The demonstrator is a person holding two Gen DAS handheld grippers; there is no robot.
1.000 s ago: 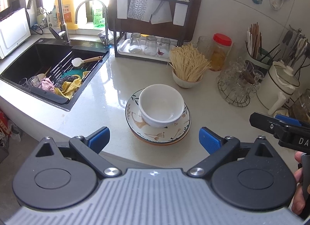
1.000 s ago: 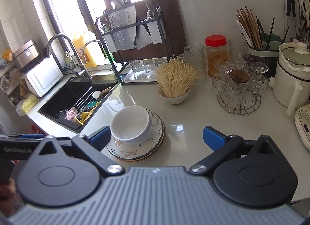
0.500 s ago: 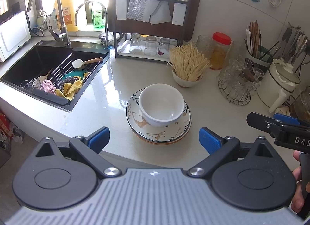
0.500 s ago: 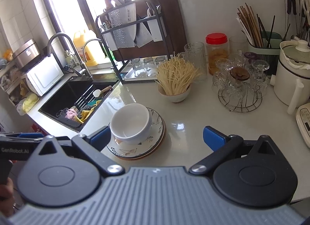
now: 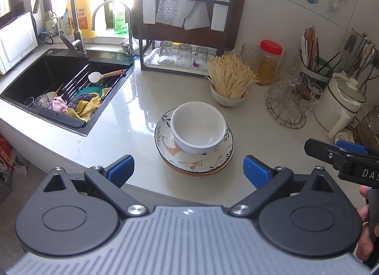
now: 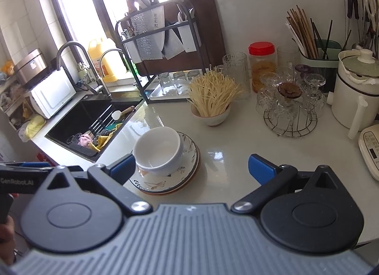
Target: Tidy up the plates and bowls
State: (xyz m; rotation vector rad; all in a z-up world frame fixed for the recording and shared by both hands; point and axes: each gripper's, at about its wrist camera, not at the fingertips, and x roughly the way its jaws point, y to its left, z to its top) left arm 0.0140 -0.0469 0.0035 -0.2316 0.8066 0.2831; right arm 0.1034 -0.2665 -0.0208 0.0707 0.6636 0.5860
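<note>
- Here, my left gripper (image 5: 187, 168) hangs low in front of the counter edge with its jaws spread wide and nothing between them, pointed straight at the stack.
- The white bowl (image 5: 197, 127) sits inside the top of the stacked plates (image 5: 189, 163), near the front of the counter (image 5: 132, 118), right of the sink (image 5: 47, 78) and just in front of the small bowl of noodles (image 5: 229, 81).
- I judge the bowl glazed ceramic: stiff, fairly heavy, slippery and chippable, so I would pinch its rim wall, one pad inside and one outside.
- The plates look shallow and nested; only their near edge offers a bite, and lifting them with the bowl on top risks a slide.
- My right gripper (image 6: 192, 168) is likewise splayed and empty, hovering short of the counter, its left finger (image 6: 123, 167) just beside the bowl's near wall; I cannot tell whether they touch.
</note>
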